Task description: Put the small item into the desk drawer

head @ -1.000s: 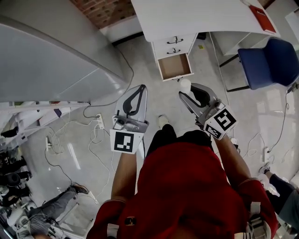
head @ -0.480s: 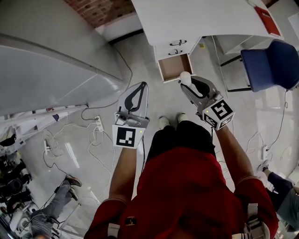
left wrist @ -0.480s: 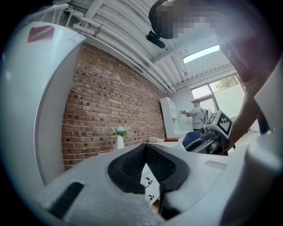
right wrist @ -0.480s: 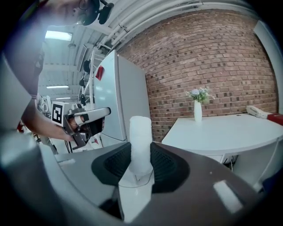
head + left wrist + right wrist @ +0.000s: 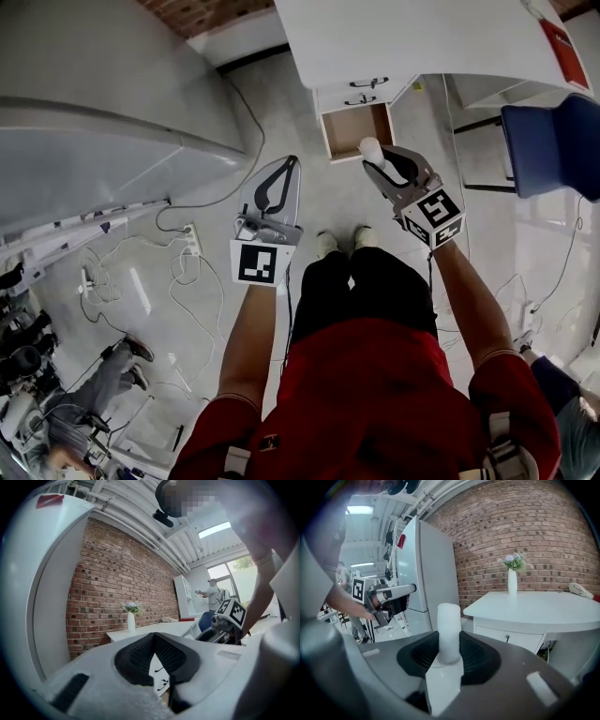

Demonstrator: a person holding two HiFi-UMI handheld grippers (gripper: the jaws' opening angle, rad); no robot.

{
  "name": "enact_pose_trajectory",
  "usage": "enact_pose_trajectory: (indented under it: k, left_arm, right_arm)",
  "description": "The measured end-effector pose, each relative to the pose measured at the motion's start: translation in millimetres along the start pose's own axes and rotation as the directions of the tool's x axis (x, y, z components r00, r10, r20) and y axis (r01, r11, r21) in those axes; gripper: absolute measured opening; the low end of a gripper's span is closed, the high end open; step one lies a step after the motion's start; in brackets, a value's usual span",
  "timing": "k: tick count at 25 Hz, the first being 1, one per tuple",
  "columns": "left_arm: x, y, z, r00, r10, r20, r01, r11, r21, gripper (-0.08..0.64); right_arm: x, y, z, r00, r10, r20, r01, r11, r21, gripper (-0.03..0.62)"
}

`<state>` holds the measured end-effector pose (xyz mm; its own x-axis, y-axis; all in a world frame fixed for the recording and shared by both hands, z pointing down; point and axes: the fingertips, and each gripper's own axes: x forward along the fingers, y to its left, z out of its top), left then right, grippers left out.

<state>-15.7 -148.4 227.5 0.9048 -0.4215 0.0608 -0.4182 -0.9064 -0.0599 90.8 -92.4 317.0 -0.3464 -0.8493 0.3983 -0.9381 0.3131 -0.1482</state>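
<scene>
The white desk [image 5: 422, 37] stands at the top of the head view, its lowest drawer [image 5: 354, 131] pulled out and bare brown inside. My right gripper [image 5: 371, 161] is shut on a small white cylinder [image 5: 371, 147], which sticks up past the fingertips just below the drawer's front edge. In the right gripper view the white cylinder [image 5: 449, 618] stands upright between the black pads of the right gripper [image 5: 449, 641], with the desk [image 5: 534, 609] beyond. My left gripper [image 5: 290, 162] hangs left of the drawer, shut with nothing in it. In its own view the left gripper [image 5: 153, 637] has its tips touching.
A blue chair [image 5: 553, 131] stands right of the desk. A large grey cabinet [image 5: 103, 84] fills the left. Cables and a power strip [image 5: 194, 246] lie on the floor. A red book [image 5: 565, 42] and a vase of flowers [image 5: 512, 581] are on the desk top.
The person has stepped toward the desk. Both grippers are nearer the open drawer, and the right one still holds the white cylinder.
</scene>
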Motion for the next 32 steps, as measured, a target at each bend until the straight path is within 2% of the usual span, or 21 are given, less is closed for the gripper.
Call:
enact_pose_trajectory:
  k: [4,15,21,26,32]
  left_arm:
    - [20,10,-38,1.000,0.019,-0.003,-0.019,1.000,-0.002,0.005]
    - [51,35,-156,1.000,0.012,-0.016,-0.011,0.998,0.062,0.005]
    - [71,45,-220,0.999,0.040,0.011,-0.041,0.998,0.043,0.005]
    - [85,50,-271,0.999,0.042,0.015,-0.043,0.997,0.070,0.005]
    - [99,62,-333,0.997,0.055,0.047,-0.057,0.997,0.052,0.005]
  right_arm:
    - [28,-22,-33,0.999,0.018,-0.030,-0.019,1.000,-0.016,0.141]
    - [117,-67,-144,0.991,0.045,-0.130,-0.051,0.998,-0.044,0.141]
    - [161,-102,-208,0.984,0.037,-0.176,-0.050,0.996,-0.068,0.141]
    - [189,-125,-256,0.976,0.030,-0.214,-0.054,0.993,-0.108,0.141]
    - [226,-147,-310,0.966,0.020,-0.258,-0.064,0.984,-0.164,0.141]
